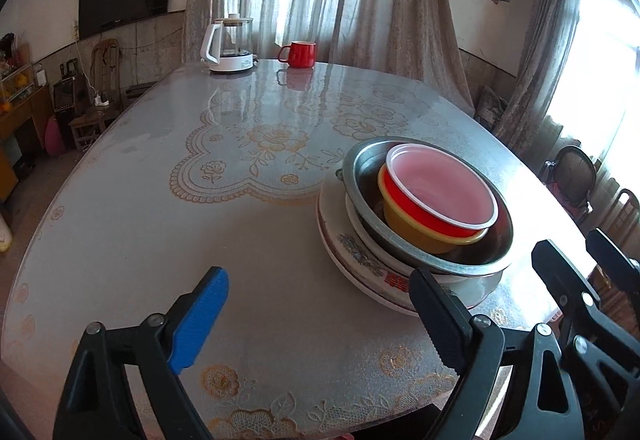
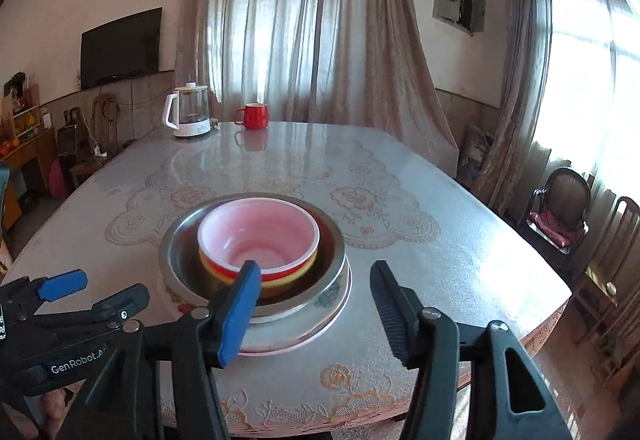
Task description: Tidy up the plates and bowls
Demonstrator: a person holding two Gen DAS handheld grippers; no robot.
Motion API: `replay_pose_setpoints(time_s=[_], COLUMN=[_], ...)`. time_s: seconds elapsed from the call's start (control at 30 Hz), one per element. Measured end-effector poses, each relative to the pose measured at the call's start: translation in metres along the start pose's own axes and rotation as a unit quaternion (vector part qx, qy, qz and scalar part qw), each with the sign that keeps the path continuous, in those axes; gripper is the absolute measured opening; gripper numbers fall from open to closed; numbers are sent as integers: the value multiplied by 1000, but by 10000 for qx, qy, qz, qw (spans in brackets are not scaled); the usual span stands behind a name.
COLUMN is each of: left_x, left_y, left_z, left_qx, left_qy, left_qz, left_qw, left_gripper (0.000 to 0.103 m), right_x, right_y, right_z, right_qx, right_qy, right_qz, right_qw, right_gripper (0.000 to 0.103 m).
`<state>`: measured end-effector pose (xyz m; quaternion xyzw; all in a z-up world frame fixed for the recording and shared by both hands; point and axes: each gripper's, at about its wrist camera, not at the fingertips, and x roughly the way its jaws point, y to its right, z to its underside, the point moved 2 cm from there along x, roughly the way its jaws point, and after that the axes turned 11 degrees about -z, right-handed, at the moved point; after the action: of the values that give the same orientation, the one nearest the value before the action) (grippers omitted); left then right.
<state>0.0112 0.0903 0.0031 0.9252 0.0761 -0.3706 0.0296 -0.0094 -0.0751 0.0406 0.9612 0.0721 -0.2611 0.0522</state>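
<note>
- One stack stood near the bench [image 2: 460,240] front edge: two plates [image 1: 352,260], one metal basin [image 2: 176,248], two nested bowls [image 2: 260,240].
- Left gripper [image 1: 320,324] and right gripper [image 2: 316,312]: fingers spread wide, holding nothing.
- One kettle [image 2: 188,112], one red mug [image 2: 254,116] at far edge.

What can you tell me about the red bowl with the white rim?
The red bowl looks like thin shiny plastic: red outside, pale pink inside, with a white rim. It sits upright and empty, nested in a yellow bowl, which sits in a metal basin on stacked plates near the table's front edge. Only the yellow bowl touches it; no gripper does.
</note>
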Motion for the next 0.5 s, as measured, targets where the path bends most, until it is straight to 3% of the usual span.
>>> replay_pose_setpoints(time_s=[0.1, 0.17, 0.3, 0.5], left_x=[5, 4, 2, -1], left_y=[-3, -6, -6, -2], left_z=[2, 4, 6, 13], left_qx=[23, -20, 21, 188], left_qy=[-111, -46, 48, 160], left_qz=[-16, -55, -137, -225], left_qw=[9999, 10000, 9999, 9994], left_gripper=[94, 103, 103, 103], right_x=[-3, 1, 13, 32], right_y=[-9, -4, 14, 28], right_z=[7, 8, 17, 38], right_qx=[48, 315, 824, 1380], right_qy=[-50, -223, -640, -1250], right_qz=[156, -66, 180, 172], right_qw=[9999, 9992, 9944, 9824], right_gripper=[71, 71, 72, 71])
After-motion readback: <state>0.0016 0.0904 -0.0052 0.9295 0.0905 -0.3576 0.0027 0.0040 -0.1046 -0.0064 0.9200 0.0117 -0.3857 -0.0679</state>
